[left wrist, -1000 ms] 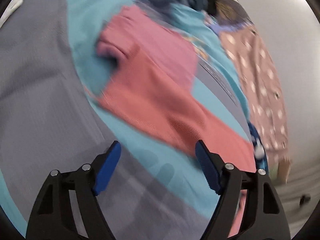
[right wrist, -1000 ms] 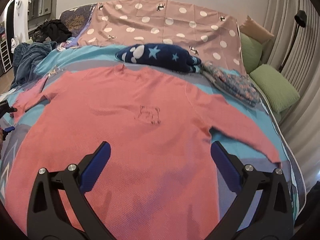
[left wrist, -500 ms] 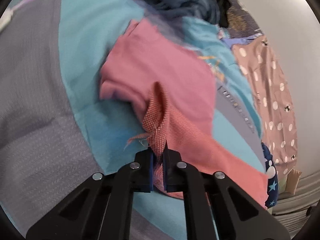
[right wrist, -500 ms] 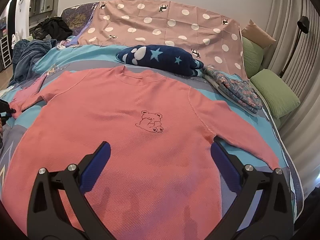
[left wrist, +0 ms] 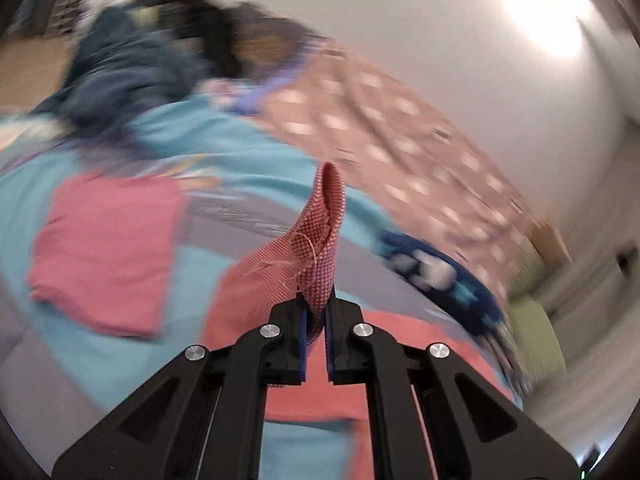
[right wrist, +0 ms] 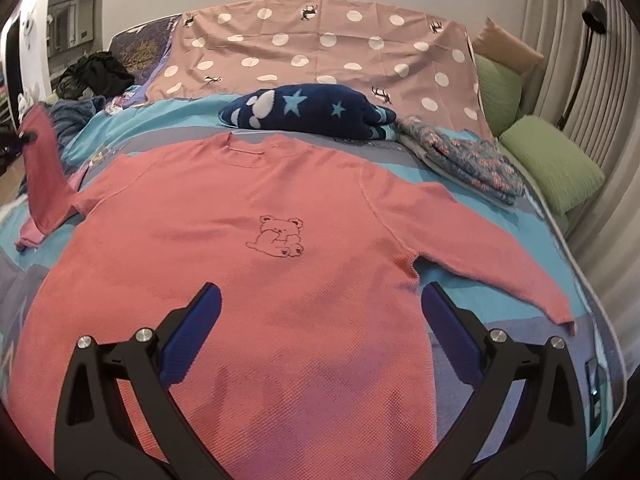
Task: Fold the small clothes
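A salmon-pink sweater (right wrist: 280, 264) with a small bear outline on the chest lies flat, front up, on the bed. Its left sleeve (right wrist: 42, 168) is lifted off the cover at the far left of the right wrist view. My left gripper (left wrist: 316, 304) is shut on that sleeve's cuff (left wrist: 320, 240), which stands up between the blue pads. The sweater's right sleeve (right wrist: 492, 268) lies spread out on the cover. My right gripper (right wrist: 320, 312) hovers open over the sweater's lower half with nothing between its fingers.
A folded pink garment (left wrist: 108, 248) lies on the blue and grey bed cover (right wrist: 168, 136). A navy star-patterned cushion (right wrist: 308, 112), a folded floral garment (right wrist: 464, 156), a dotted pink sheet (right wrist: 320, 48), green pillows (right wrist: 552, 160) and a dark clothes heap (right wrist: 96, 76) line the far side.
My left gripper went from open over the sleeve to shut on its cuff, then rose and rolled, lifting the sleeve off the bed. The right gripper stayed open and nearly still.
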Motion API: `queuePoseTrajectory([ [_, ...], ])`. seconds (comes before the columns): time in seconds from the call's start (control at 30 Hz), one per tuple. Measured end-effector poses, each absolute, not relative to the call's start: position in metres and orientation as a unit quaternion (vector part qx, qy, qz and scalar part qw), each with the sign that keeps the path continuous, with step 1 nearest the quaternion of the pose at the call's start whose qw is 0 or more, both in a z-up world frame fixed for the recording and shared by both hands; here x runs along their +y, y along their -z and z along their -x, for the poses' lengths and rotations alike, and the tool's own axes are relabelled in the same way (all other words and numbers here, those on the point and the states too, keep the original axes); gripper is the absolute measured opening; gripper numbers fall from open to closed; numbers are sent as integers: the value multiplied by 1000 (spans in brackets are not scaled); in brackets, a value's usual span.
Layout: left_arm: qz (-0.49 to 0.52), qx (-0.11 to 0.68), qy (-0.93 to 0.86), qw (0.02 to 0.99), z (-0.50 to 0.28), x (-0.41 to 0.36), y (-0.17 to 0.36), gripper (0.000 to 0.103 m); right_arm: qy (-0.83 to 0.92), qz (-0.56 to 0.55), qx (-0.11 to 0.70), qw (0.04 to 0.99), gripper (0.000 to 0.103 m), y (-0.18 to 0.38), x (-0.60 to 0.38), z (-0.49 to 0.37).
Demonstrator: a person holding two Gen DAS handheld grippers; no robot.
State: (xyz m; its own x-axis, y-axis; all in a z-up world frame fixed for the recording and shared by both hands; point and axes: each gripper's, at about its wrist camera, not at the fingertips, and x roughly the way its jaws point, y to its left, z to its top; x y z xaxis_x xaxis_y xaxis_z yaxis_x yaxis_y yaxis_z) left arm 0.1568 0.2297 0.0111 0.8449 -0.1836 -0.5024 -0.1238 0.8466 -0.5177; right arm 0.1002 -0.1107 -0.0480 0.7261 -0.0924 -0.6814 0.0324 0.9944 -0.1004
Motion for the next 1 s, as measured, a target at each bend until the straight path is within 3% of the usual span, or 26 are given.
queuePoseTrajectory([
  [0.27, 132, 338, 191, 912, -171, 36, 4, 6, 12, -6, 374, 927, 101, 49, -133, -105],
  [0.5, 86, 415, 214, 880, -173, -19, 65, 7, -38, -24, 376, 925, 95, 37, -144, -125],
  [0.57, 86, 423, 216, 876, -169, -19, 72, 17, -61, -33, 384, 921, 85, 36, -142, -134],
  [0.6, 90, 426, 220, 873, -168, -18, 74, 28, -79, -46, 390, 916, 80, 36, -141, -141],
  [0.63, 92, 424, 221, 873, -167, -17, 74, 39, -91, -56, 398, 911, 68, 37, -139, -147],
  [0.67, 93, 419, 221, 876, -168, -16, 73, 43, -105, -63, 410, 904, 51, 39, -136, -153],
  [0.73, 94, 414, 222, 878, -167, -16, 72, 45, -146, -73, 448, 879, 31, 47, -126, -172],
  [0.77, 94, 415, 223, 877, -169, -18, 70, 45, -161, -80, 462, 868, 29, 52, -122, -180],
  [0.9, 105, 422, 225, 872, -172, -17, 77, 45, -193, -134, 512, 826, 29, 71, -112, -212],
  [0.93, 109, 421, 227, 871, -172, -15, 77, 45, -201, -146, 518, 818, 33, 73, -110, -217],
  [0.97, 111, 421, 229, 870, -172, -16, 77, 45, -209, -158, 525, 810, 46, 75, -109, -221],
  [1.0, 114, 421, 232, 870, -171, -14, 76, 45, -210, -169, 529, 804, 51, 76, -109, -226],
])
